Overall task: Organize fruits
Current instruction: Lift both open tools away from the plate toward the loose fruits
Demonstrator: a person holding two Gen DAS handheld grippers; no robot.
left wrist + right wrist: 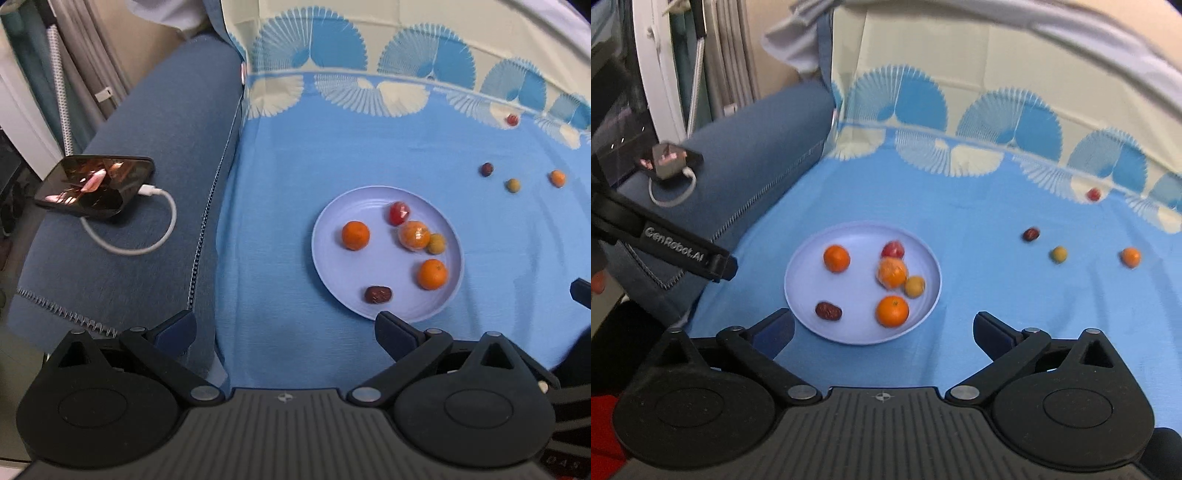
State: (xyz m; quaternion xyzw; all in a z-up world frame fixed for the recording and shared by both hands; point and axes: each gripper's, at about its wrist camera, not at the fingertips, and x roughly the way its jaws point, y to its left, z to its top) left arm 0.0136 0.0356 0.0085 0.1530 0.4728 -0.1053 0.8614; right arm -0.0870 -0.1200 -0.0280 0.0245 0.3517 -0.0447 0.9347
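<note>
Left wrist view shows the left gripper [284, 328] with its two dark blue-padded jaws spread wide and nothing between them, hovering over the light blue patterned cloth [295, 155] at the near edge of the round pale lavender plate [325, 254]. Right wrist view shows the right gripper [882, 328] likewise released and empty, its jaws straddling the near rim of the same plate.

On the plate lie six fruits. A smooth orange tangerine [355, 235] sits alone on the left. A small red fruit [399, 213] lies at the far side, just beside a plastic-wrapped orange fruit [414, 235] in the middle, which touches a small yellow-green round fruit [437, 243] on its right. A second tangerine [432, 274] sits nearer, and a wrinkled dark red date [378, 294] lies close to the near rim.

Four more fruits rest on the cloth, well apart from the plate to the far right: a dark red round fruit [487, 169], a yellow-green small fruit [513, 185], a little orange fruit [557, 178], and, farthest away near the white fan border, a tiny red fruit [512, 119].

Left of the cloth, a black smartphone [94, 186] with a white charging cable [147, 229] lies on the grey-blue sofa armrest [147, 147].
</note>
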